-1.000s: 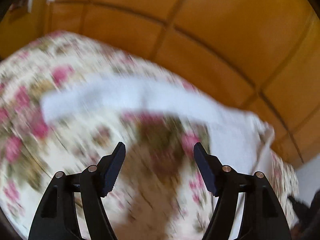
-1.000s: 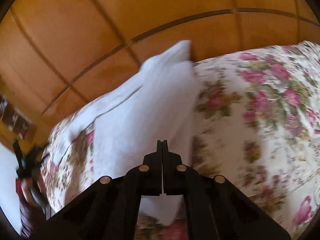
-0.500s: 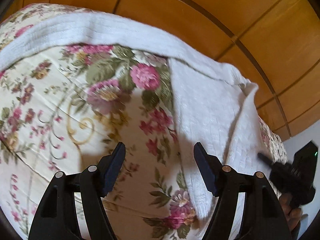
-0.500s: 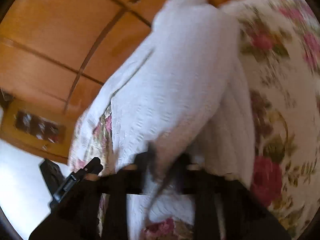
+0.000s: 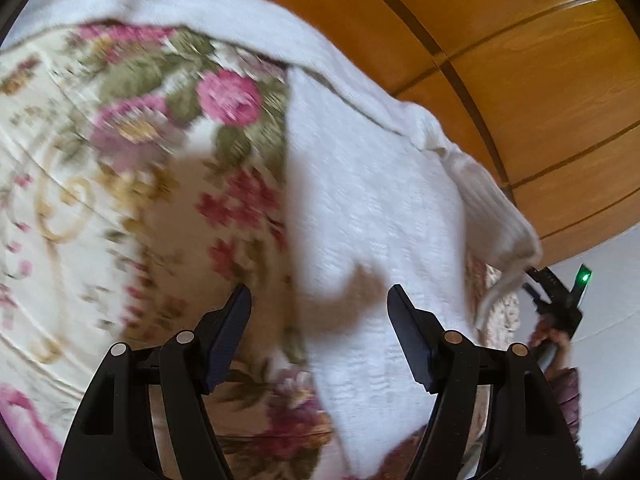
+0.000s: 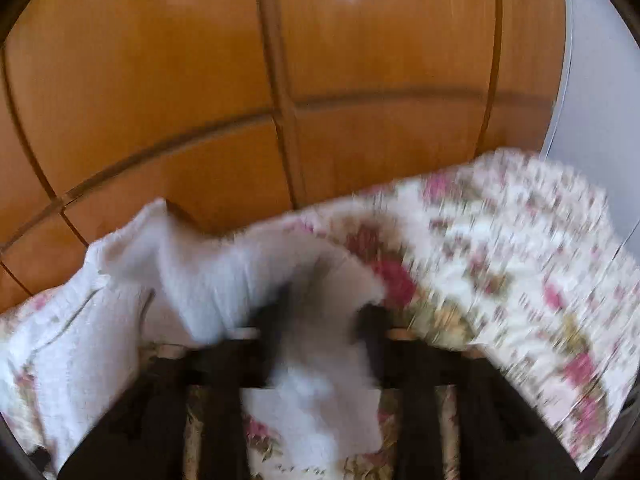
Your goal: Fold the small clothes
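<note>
A white knit garment (image 5: pixel 372 208) lies on a floral bedspread (image 5: pixel 100 184), one sleeve stretched along the far edge. My left gripper (image 5: pixel 320 312) is open and empty, just above the garment's near left edge. In the right wrist view the same garment (image 6: pixel 208 276) is bunched and partly folded over. My right gripper (image 6: pixel 324 316) is blurred; its jaws stand apart with white fabric lying between them. From the left wrist view the right gripper (image 5: pixel 560 300) shows at the garment's right end.
A wooden panelled wardrobe (image 6: pixel 280 80) stands right behind the bed. A white wall (image 5: pixel 608 320) is at the right. The floral bedspread (image 6: pixel 520 264) spreads to the right of the garment.
My right gripper, shut on the garment a second ago, has swung over with the fabric and its jaws now stand apart. My left gripper moved closer to the garment, still open.
</note>
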`<state>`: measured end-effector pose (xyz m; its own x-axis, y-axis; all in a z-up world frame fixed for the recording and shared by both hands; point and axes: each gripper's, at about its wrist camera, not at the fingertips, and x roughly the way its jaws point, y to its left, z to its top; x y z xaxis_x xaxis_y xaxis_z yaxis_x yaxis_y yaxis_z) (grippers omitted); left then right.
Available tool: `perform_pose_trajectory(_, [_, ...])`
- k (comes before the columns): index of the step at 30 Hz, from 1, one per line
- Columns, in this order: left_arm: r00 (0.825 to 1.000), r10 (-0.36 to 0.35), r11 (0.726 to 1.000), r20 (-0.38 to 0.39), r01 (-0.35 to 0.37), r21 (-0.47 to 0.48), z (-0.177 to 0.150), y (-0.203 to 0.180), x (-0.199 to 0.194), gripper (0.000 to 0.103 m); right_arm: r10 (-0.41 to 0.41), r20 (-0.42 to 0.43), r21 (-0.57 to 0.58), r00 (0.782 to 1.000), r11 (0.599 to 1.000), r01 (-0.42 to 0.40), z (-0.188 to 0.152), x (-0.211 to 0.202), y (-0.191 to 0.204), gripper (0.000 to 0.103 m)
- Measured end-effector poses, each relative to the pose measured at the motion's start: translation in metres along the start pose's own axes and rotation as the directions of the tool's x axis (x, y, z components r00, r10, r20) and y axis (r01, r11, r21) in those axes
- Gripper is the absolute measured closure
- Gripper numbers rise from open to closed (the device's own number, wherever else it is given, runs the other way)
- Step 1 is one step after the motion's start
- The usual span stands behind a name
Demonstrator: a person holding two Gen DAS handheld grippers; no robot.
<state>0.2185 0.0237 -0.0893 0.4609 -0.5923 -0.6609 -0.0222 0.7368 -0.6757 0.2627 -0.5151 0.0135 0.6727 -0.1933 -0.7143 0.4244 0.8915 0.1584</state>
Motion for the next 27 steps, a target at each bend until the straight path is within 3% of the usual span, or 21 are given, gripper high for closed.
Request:
perform_pose_trajectory(2, [1.000, -0.013, 1.000, -0.017, 0.013, -0.007, -0.004, -0.004, 0.010, 0.034, 0.057, 0.001, -0.027, 0.998, 0.998, -0.057, -0.023, -0.008, 0.008, 0.034])
perform_pose_trajectory(6, [0.995, -0.081, 0.997, -0.060, 0.082, 0.000, -0.009, -0.019, 0.019, 0.036, 0.186, -0.116, -0.018, 0.976, 0.982, -0.189, -0.090, -0.016, 0.012, 0.032])
perform_pose_trajectory(7, [0.990, -0.113, 0.994, -0.086, 0.114, 0.001, -0.012, -0.025, 0.021, 0.045, 0.215, -0.146, -0.014, 0.966, 0.976, -0.219, -0.104, -0.018, 0.016, 0.032])
perform_pose_trajectory(8, [0.986, -0.124, 0.992, -0.107, 0.127, 0.024, -0.014, -0.033, 0.023, 0.066, 0.238, -0.175, -0.011, 0.955, 0.970, -0.244, -0.117, -0.018, 0.020, 0.031])
perform_pose_trajectory(10, [0.989, -0.104, 0.989, -0.109, 0.115, 0.094, -0.016, -0.048, 0.020, 0.096, 0.274, -0.221, 0.009, 0.936, 0.960, -0.279, -0.144, -0.021, 0.024, 0.031])
perform_pose_trajectory(14, [0.986, -0.164, 0.977, 0.010, 0.161, 0.143, 0.002, -0.075, -0.029, 0.098, 0.338, -0.262, 0.052, 0.904, 0.940, -0.337, -0.173, -0.028, 0.038, 0.030])
perform_pose_trajectory(18, [0.965, -0.193, 0.972, 0.175, 0.164, 0.166, 0.042, -0.089, -0.103, 0.099, 0.441, -0.272, 0.124, 0.855, 0.897, -0.423, -0.177, -0.036, 0.050, 0.031])
perform_pose_trajectory(21, [0.954, -0.110, 0.978, 0.279, 0.054, 0.201, 0.067, -0.095, -0.137, 0.099, 0.468, -0.277, 0.154, 0.840, 0.884, -0.441, -0.179, -0.034, 0.059, 0.032])
perform_pose_trajectory(24, [0.940, 0.024, 0.979, 0.341, -0.091, 0.181, 0.085, -0.081, -0.156, 0.099, 0.506, -0.288, 0.177, 0.813, 0.862, -0.474, -0.184, -0.031, 0.073, 0.032])
perform_pose_trajectory(27, [0.918, 0.146, 0.970, 0.368, -0.207, 0.131, 0.098, -0.059, -0.155, 0.099, 0.559, -0.319, 0.169, 0.765, 0.828, -0.535, -0.193, -0.032, 0.097, 0.033])
